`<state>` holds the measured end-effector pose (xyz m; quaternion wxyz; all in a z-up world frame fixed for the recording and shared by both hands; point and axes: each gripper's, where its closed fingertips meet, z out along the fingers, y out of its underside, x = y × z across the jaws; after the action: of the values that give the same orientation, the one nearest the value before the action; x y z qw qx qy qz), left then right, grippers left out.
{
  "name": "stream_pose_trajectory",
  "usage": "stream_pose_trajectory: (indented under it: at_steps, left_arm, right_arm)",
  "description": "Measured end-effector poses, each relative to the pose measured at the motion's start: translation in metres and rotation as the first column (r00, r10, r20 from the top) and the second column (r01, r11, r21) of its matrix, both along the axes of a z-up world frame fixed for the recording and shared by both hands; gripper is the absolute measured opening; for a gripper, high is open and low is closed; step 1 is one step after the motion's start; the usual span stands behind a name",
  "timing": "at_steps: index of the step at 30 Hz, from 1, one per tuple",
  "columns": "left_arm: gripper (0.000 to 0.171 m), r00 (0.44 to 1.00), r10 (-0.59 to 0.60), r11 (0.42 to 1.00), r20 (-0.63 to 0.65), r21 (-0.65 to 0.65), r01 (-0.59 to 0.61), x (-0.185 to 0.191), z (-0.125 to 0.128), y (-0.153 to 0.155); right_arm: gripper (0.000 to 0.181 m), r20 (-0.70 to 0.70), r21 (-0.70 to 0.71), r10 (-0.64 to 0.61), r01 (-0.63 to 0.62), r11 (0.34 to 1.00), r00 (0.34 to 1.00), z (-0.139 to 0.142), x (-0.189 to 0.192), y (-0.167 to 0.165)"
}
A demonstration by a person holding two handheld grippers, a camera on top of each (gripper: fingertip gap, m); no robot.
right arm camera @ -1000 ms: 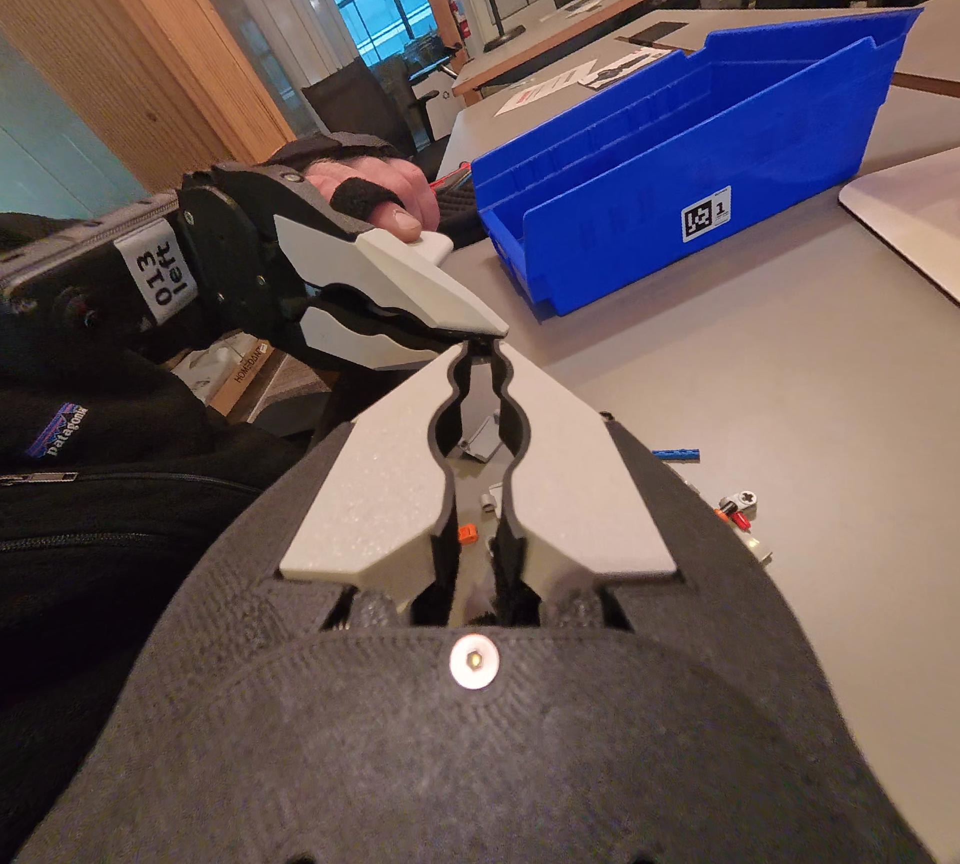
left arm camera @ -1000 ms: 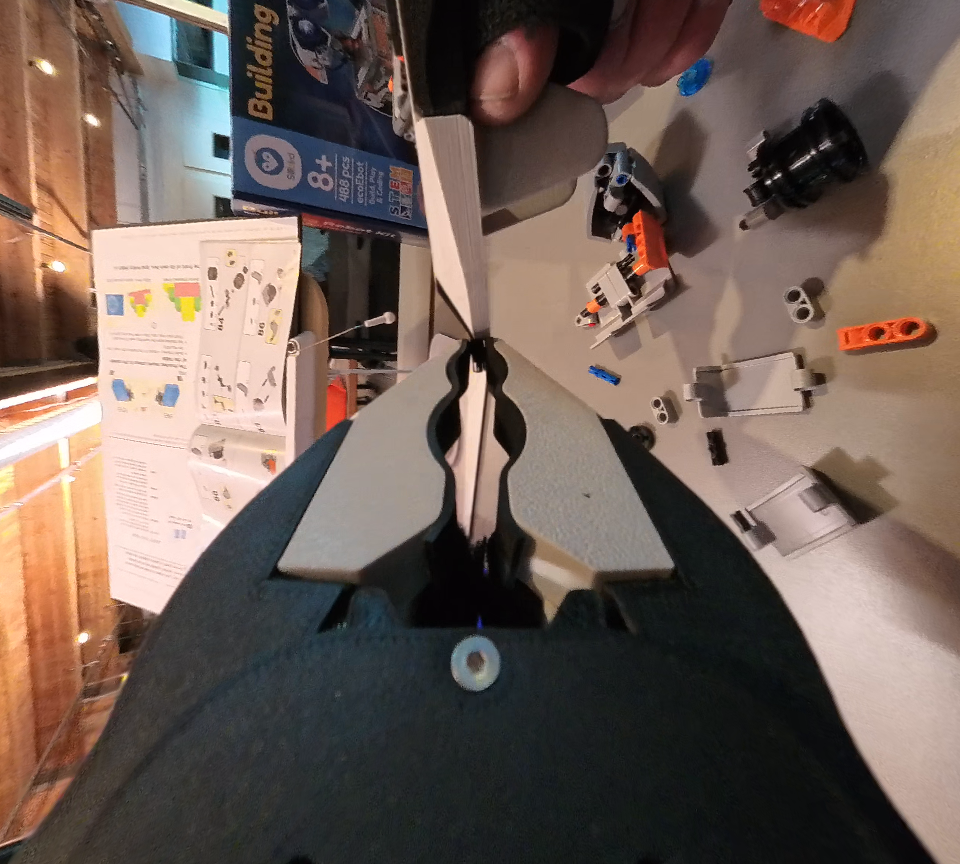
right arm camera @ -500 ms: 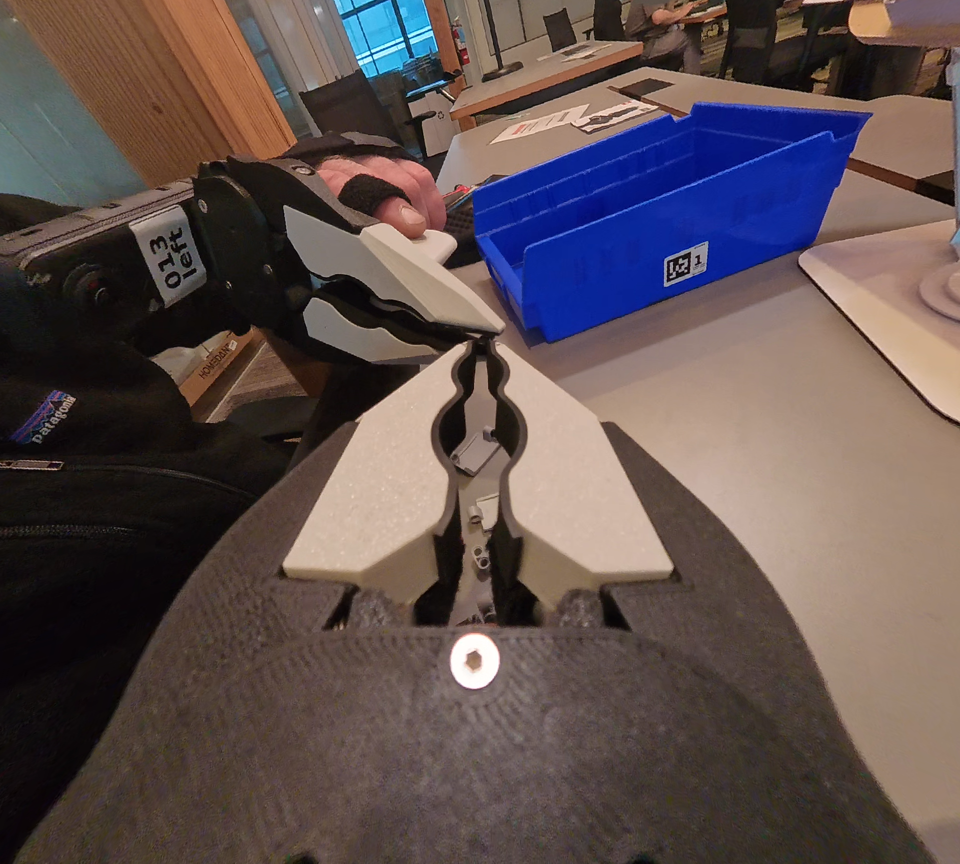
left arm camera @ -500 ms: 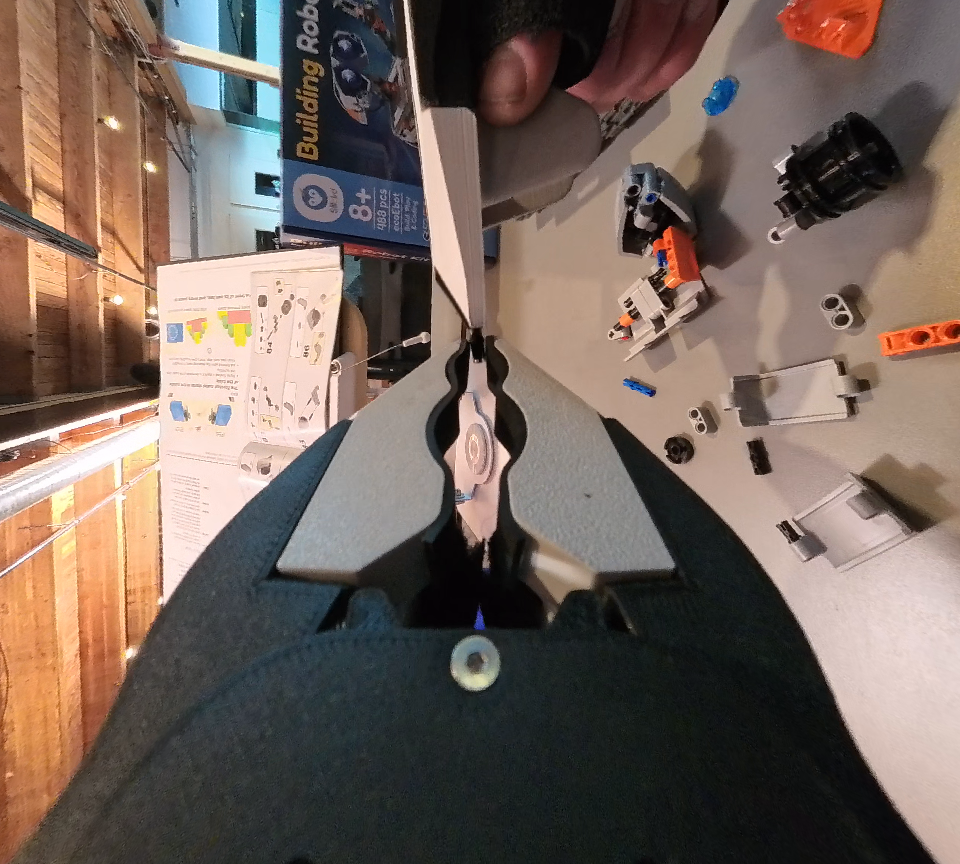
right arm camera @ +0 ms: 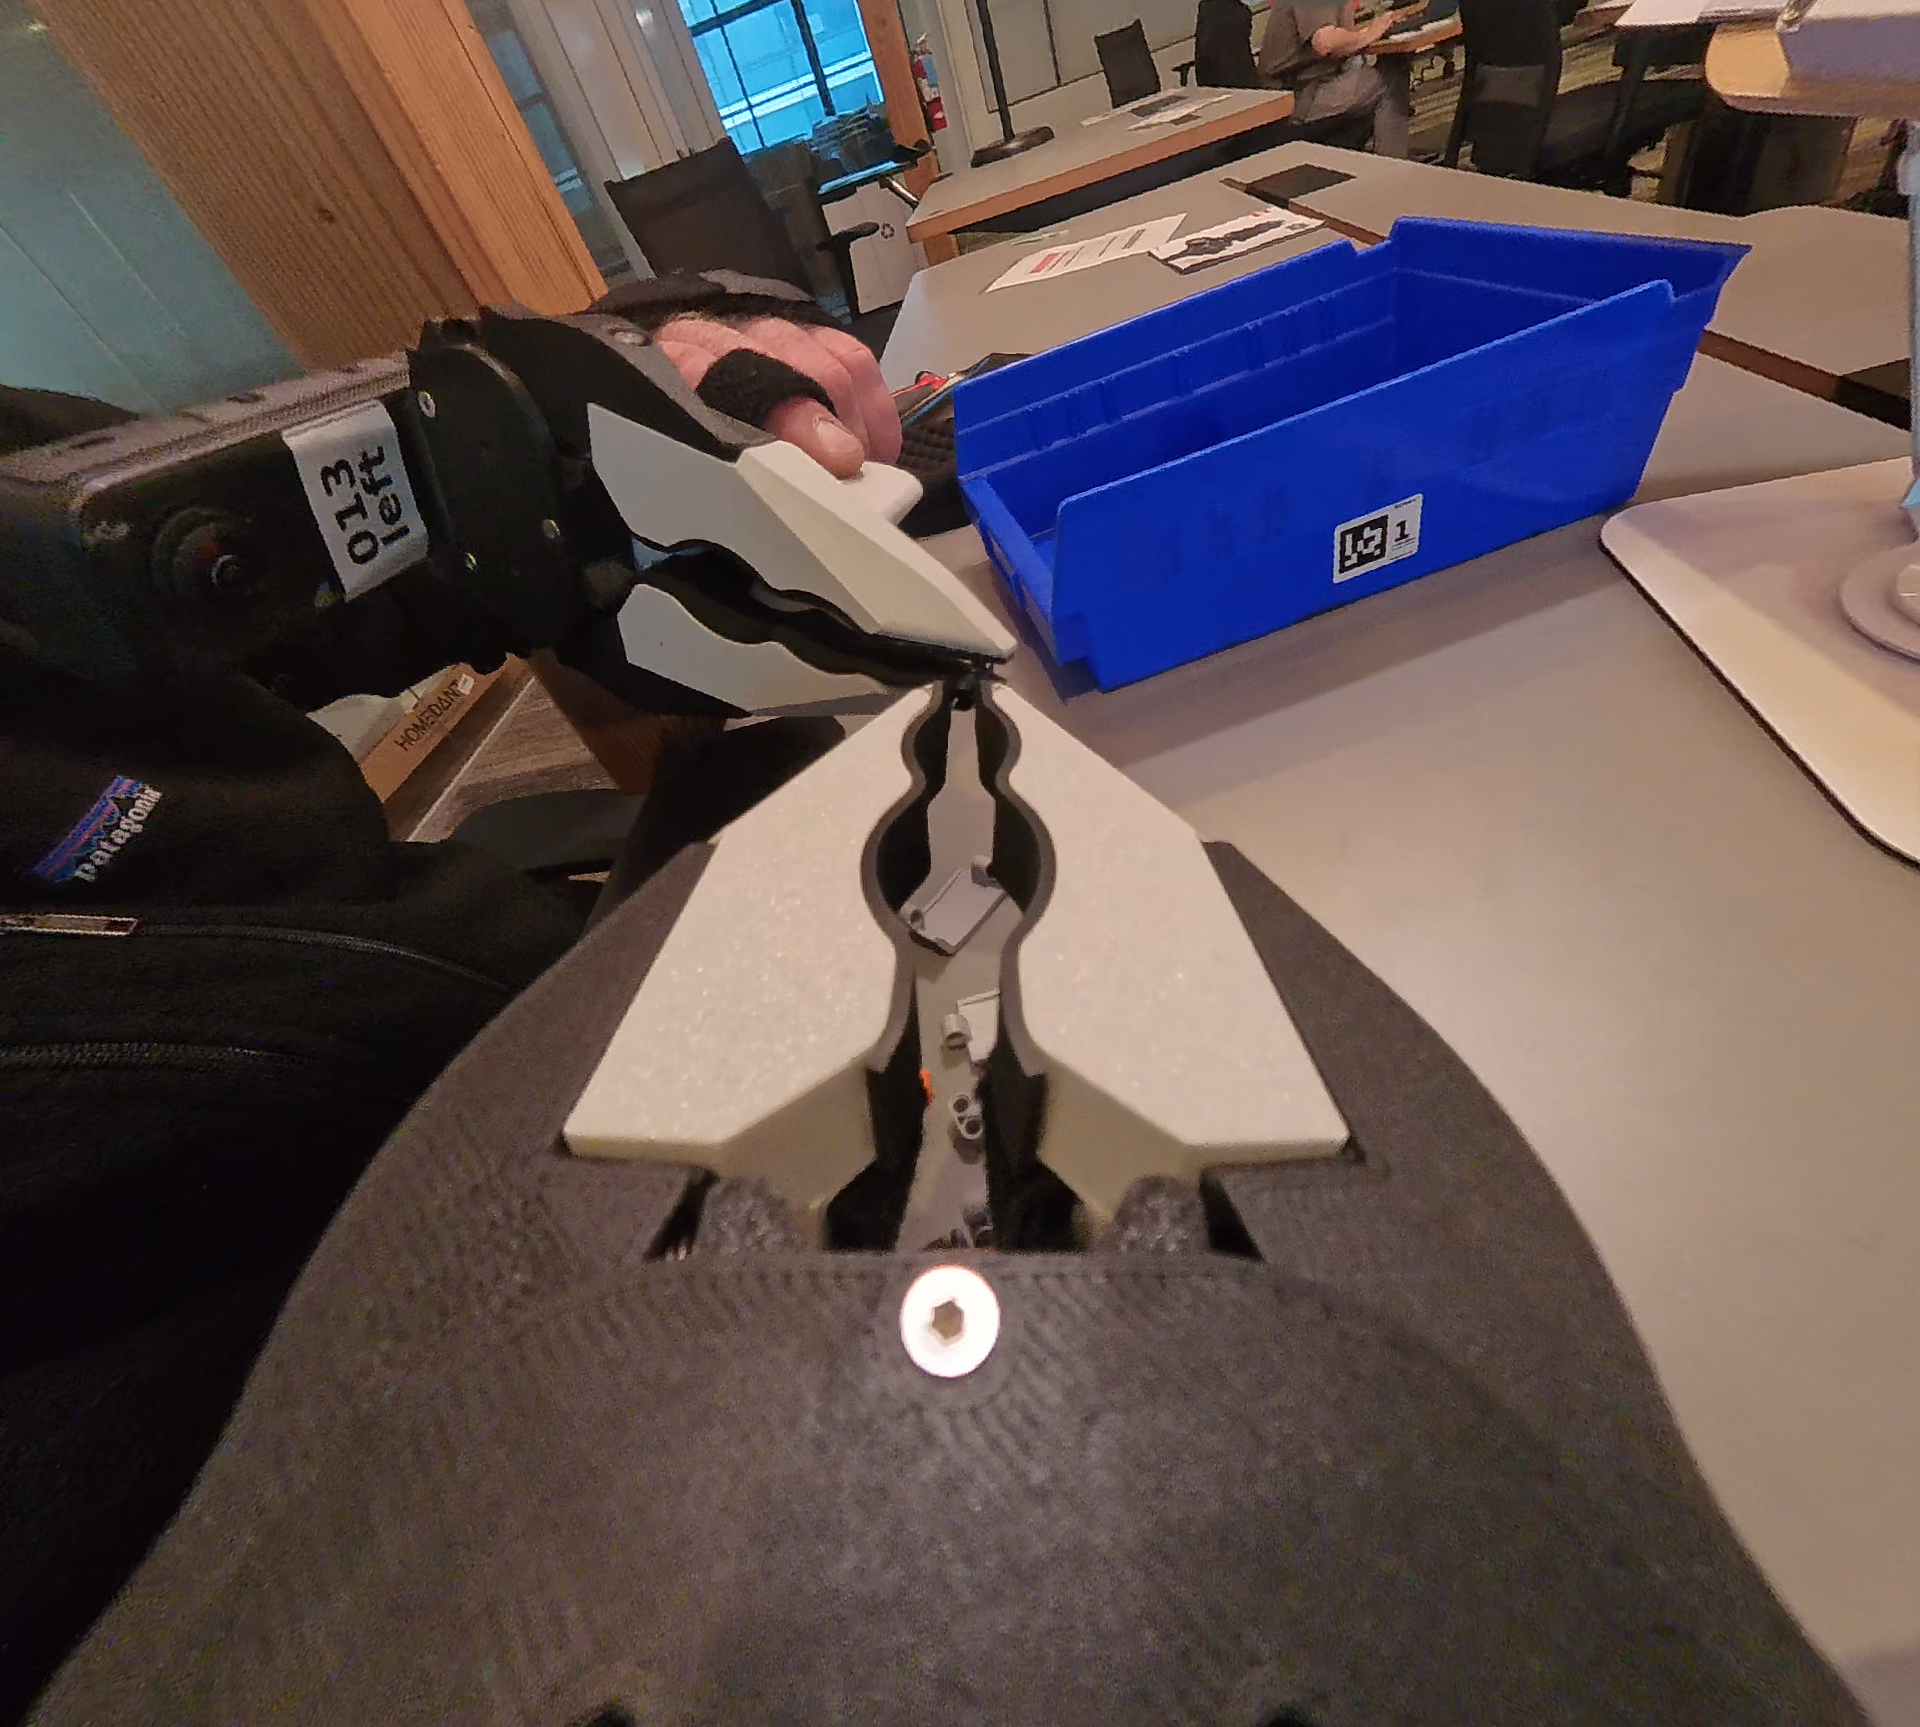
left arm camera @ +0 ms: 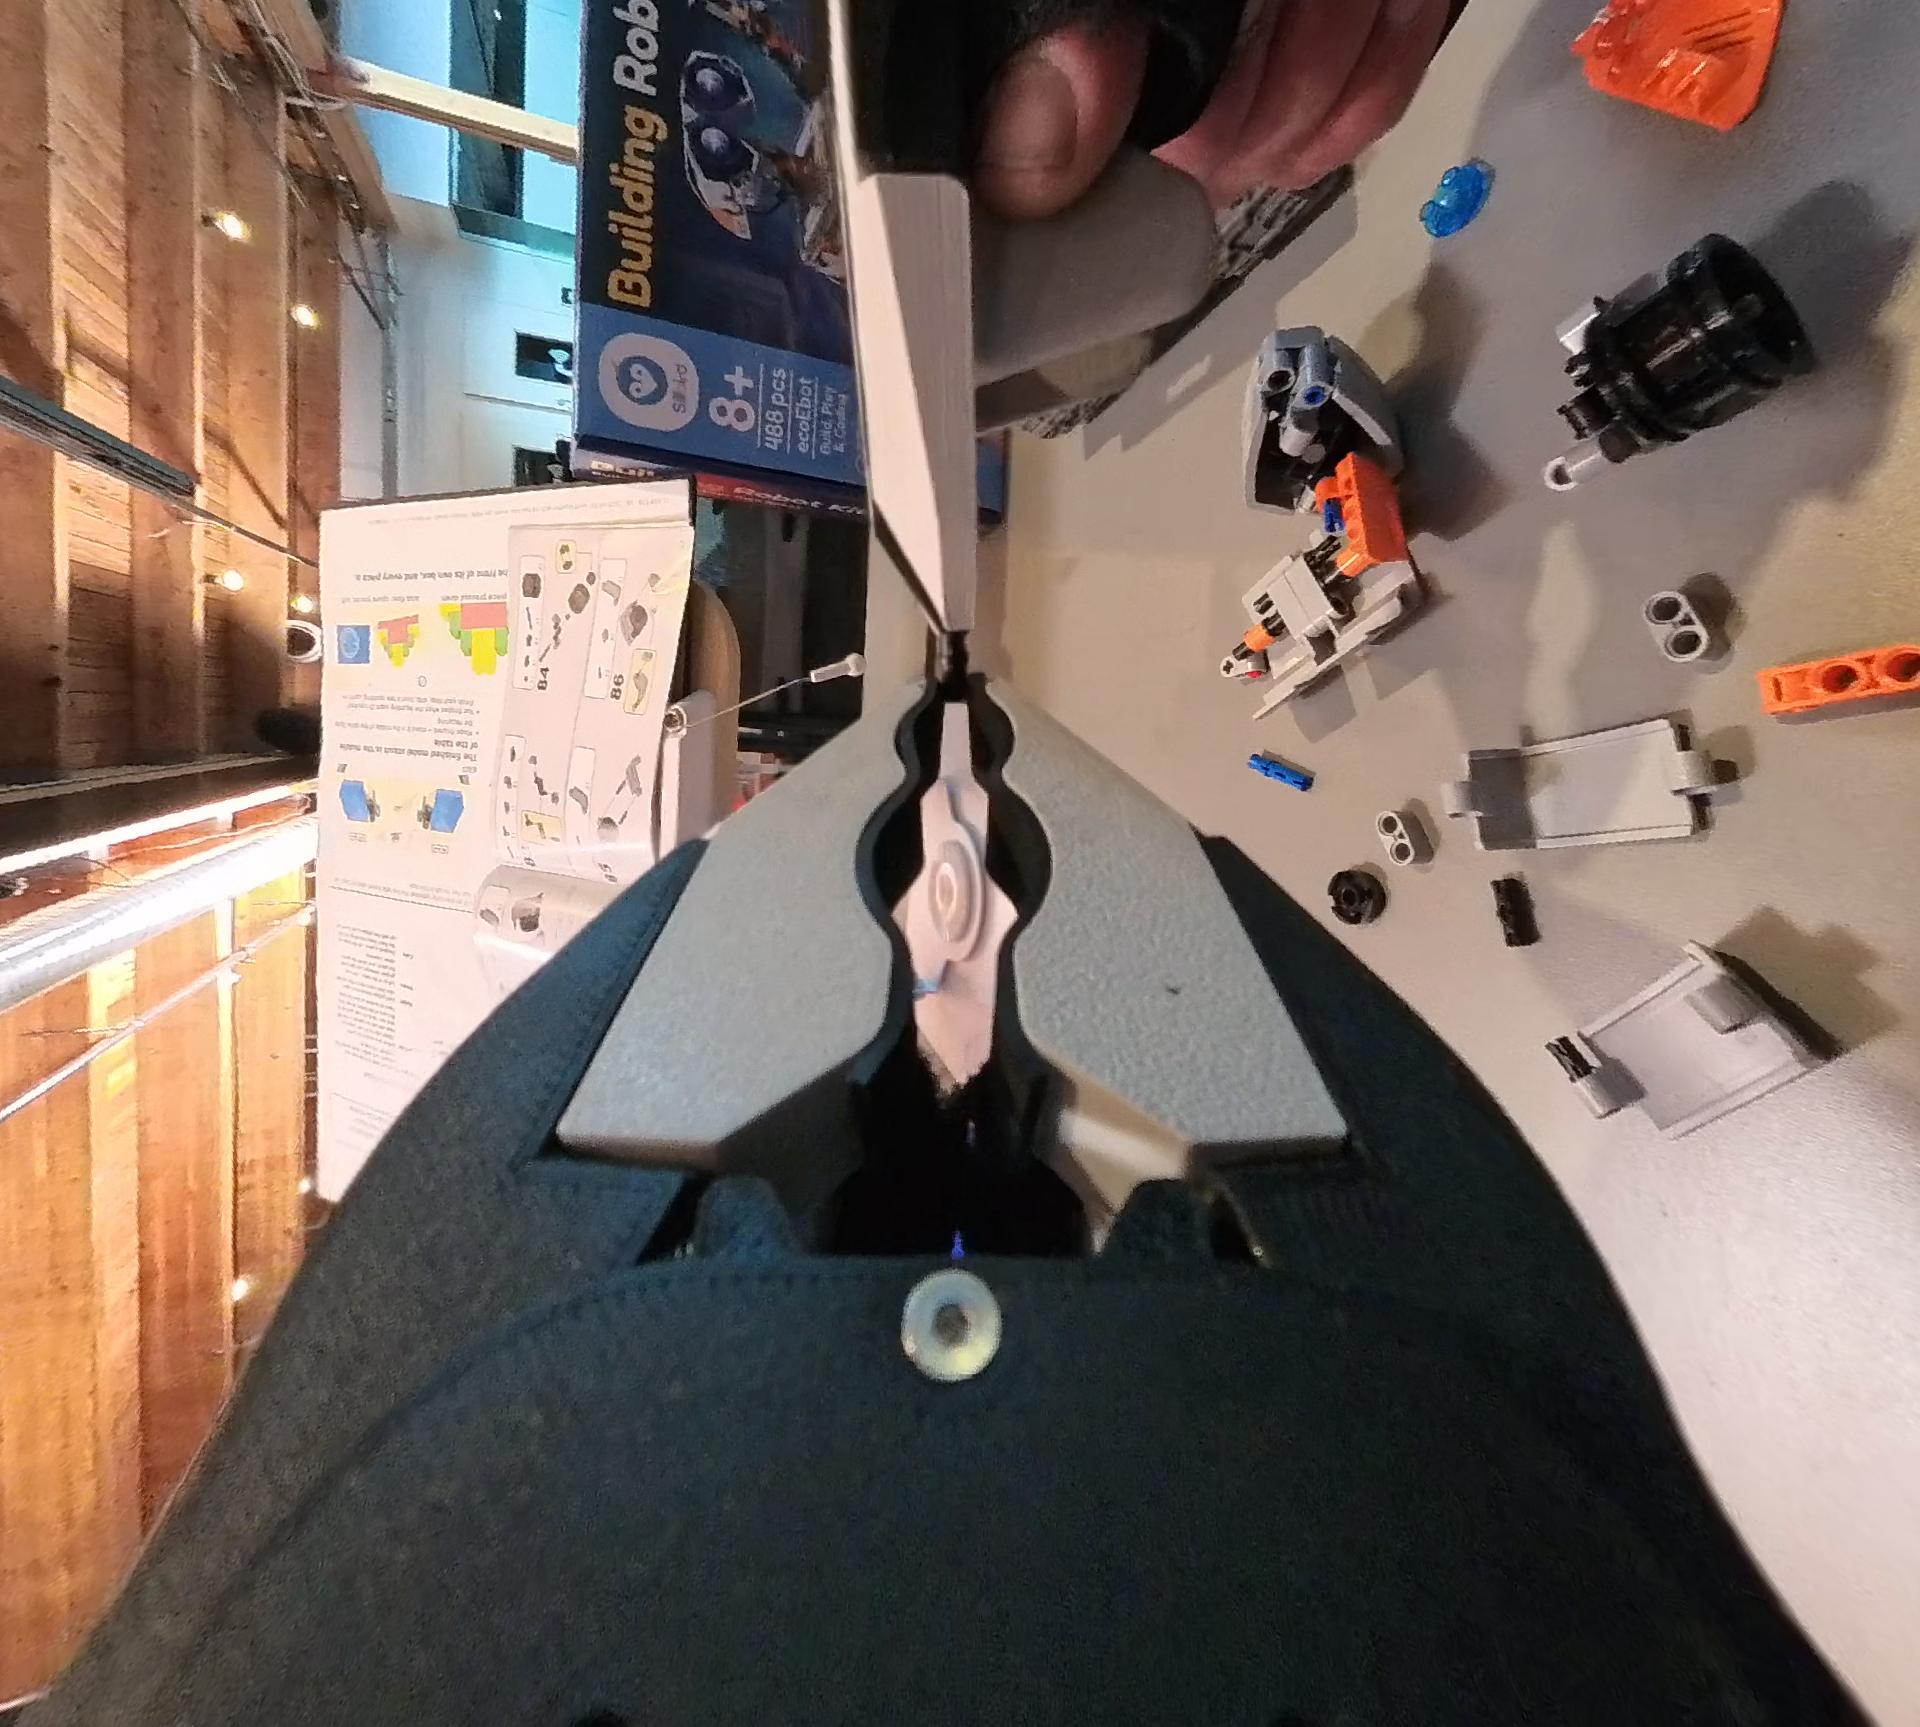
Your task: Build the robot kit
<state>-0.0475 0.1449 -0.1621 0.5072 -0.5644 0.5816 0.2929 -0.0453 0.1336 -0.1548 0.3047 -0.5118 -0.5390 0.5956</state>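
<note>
Above the grey table point(right arm camera: 1455, 846), the left gripper point(left arm camera: 951, 675) and right gripper point(right arm camera: 961, 690) meet tip to tip, both closed on one tiny dark piece point(right arm camera: 964, 688), the blue bin point(right arm camera: 1351, 472) just beyond them and loose building-kit parts point(left arm camera: 1579, 784) scattered beside.

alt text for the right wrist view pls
Two grippers meet tip to tip above a grey table: the right gripper shut in front, the left gripper coming from the left, hand-held. A blue bin sits behind them.
</note>
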Motion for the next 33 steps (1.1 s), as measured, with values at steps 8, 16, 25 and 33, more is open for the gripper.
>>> stream_pose_trajectory:
  at_steps: [8,16,25,33]
  left_arm:
    - [0.001,1.000,0.020,1.000,-0.009,0.017,-0.020,0.005,0.002,0.002]
    - [0.002,1.000,0.017,1.000,-0.023,-0.015,-0.017,0.007,0.002,0.003]
    - [0.023,0.934,0.263,0.830,0.242,-0.551,-0.091,-0.018,-0.031,-0.043]
    - [0.027,0.851,0.404,0.732,0.334,-0.676,-0.083,-0.024,-0.093,-0.083]
  right_arm:
    - [0.006,-0.007,0.024,-0.055,0.055,0.998,0.998,0.001,-0.003,0.004]
    - [0.002,-0.005,0.073,-0.052,0.052,0.996,0.999,0.001,0.000,0.004]
    - [0.002,0.010,0.090,-0.061,0.060,0.994,0.998,-0.001,0.002,0.009]
    - [0.002,0.035,0.102,-0.039,0.035,0.994,0.999,-0.009,-0.002,0.002]
